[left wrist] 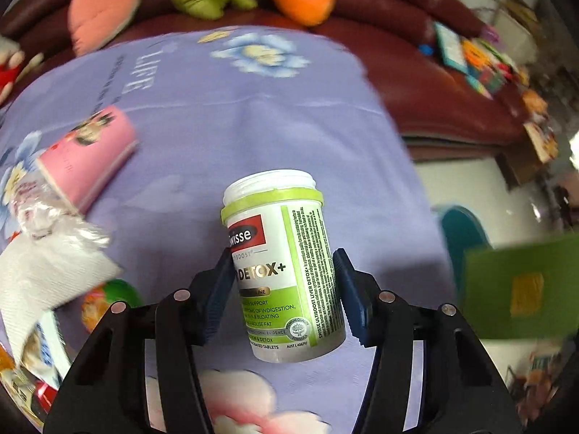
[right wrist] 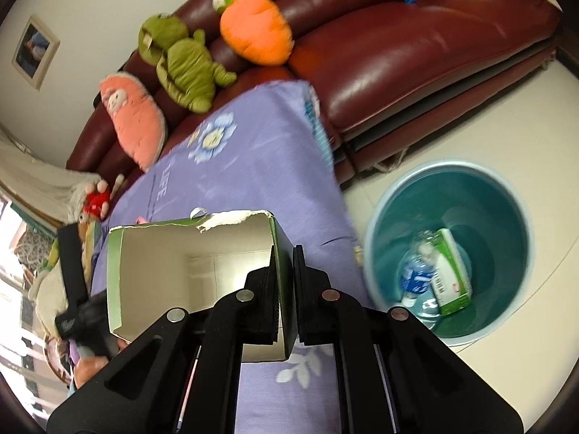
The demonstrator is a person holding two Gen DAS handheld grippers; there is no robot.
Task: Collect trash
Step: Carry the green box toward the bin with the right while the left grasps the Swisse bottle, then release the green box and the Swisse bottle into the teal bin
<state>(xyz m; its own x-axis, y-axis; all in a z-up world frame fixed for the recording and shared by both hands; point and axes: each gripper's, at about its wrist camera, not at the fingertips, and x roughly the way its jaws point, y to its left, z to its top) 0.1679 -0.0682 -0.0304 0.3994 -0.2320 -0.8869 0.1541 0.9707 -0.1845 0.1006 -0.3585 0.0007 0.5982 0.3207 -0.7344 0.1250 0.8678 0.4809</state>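
Left gripper (left wrist: 284, 289) clamps bottle (left wrist: 282, 267) — pink cup (left wrist: 87, 155) nearby; right gripper (right wrist: 286, 289) pinches box (right wrist: 188, 271).

A white plastic supplement bottle (left wrist: 282, 275) carries a lime-green label with a red logo; the cloth-covered tabletop (left wrist: 231, 123) is lilac with pale blue flowers — the round plastic bin (right wrist: 448, 249) teal, the torn cardboard box (right wrist: 195, 271) green outside, white inside.
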